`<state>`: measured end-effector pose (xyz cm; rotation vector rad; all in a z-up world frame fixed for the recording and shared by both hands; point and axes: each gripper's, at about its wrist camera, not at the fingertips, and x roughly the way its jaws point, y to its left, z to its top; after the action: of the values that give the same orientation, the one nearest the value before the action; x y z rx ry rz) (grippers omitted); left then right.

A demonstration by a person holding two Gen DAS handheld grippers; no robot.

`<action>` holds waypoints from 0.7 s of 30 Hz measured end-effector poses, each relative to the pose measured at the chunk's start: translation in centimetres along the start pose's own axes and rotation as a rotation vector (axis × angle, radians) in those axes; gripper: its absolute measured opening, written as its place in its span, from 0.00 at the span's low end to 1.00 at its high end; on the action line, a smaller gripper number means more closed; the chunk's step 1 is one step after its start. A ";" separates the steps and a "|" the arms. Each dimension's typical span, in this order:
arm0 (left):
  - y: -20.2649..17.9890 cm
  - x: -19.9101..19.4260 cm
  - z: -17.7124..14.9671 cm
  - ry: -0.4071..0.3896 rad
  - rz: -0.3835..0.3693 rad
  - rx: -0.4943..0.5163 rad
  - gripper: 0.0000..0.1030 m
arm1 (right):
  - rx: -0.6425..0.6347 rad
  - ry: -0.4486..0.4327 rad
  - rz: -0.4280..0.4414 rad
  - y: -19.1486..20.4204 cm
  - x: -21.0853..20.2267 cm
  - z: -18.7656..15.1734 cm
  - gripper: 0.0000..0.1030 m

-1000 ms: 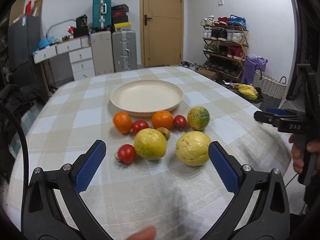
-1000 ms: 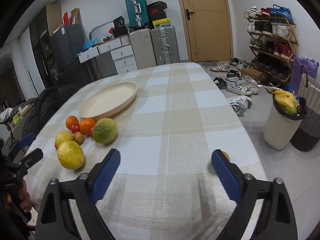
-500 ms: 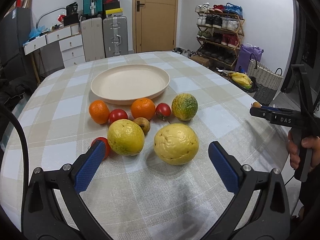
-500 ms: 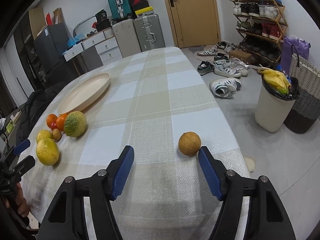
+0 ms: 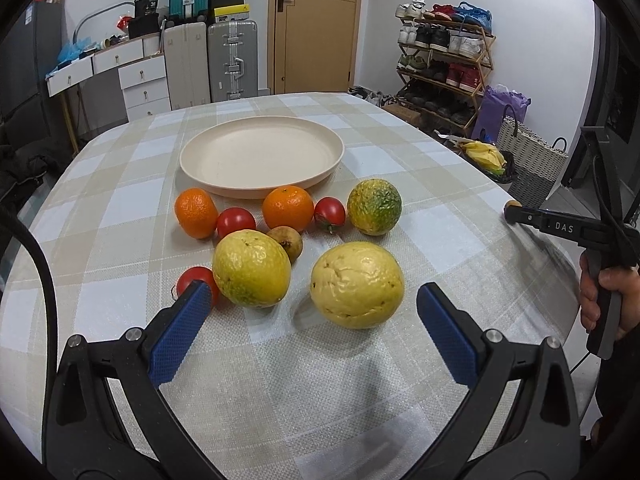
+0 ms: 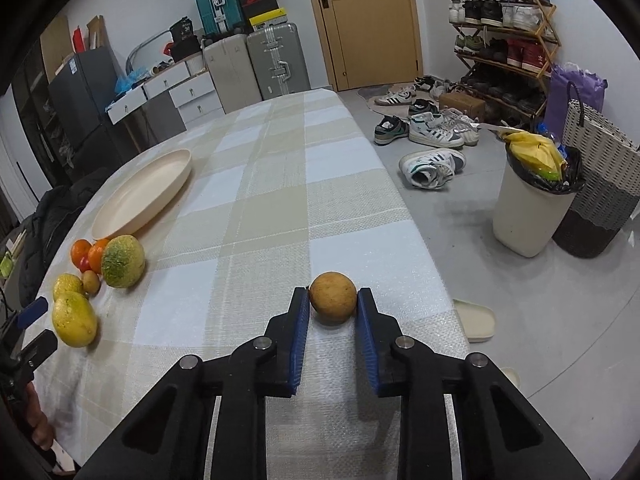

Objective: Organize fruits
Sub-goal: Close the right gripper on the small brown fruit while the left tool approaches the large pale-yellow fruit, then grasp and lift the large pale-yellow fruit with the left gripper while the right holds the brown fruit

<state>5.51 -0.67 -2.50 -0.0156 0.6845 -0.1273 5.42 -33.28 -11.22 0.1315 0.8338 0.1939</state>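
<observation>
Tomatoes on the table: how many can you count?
3. One sits between the two oranges, one beside the green-yellow fruit, one partly behind the left tongs. Others may be hidden.

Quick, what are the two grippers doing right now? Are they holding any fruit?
Left gripper: open, holding nothing, with two big yellow fruits ahead.
Right gripper: closed on the small round brown fruit near the table edge.

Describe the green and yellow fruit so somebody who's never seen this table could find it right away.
Start at the cream plate on the checked tablecloth. A cluster of fruit lies just in front of it; the green and yellow fruit is at its right end, beside a tomato. It alone has green blotches on bumpy yellow skin.
</observation>
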 end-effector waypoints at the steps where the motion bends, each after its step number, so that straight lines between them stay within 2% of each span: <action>1: 0.1 0.1 0.0 0.000 -0.002 0.002 0.99 | -0.008 -0.011 0.027 0.4 -0.3 -0.1 0.24; 9: -2.4 0.1 -0.3 0.012 0.003 0.029 0.99 | -0.126 -0.051 0.181 6.3 -1.6 -1.1 0.24; 11: -2.8 0.3 -0.3 0.017 -0.004 0.037 0.97 | -0.155 -0.050 0.186 7.3 -1.6 -1.4 0.24; 15: -4.0 0.7 -0.4 0.037 -0.046 0.057 0.88 | -0.169 -0.037 0.210 8.2 -1.5 -1.9 0.24; 21: -6.0 1.8 -0.2 0.063 -0.037 0.113 0.85 | -0.181 -0.037 0.225 8.8 -1.9 -2.2 0.24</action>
<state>6.12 -6.80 -3.46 0.0845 0.7392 -0.2026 1.49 -25.05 -9.61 0.0585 0.7603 0.4757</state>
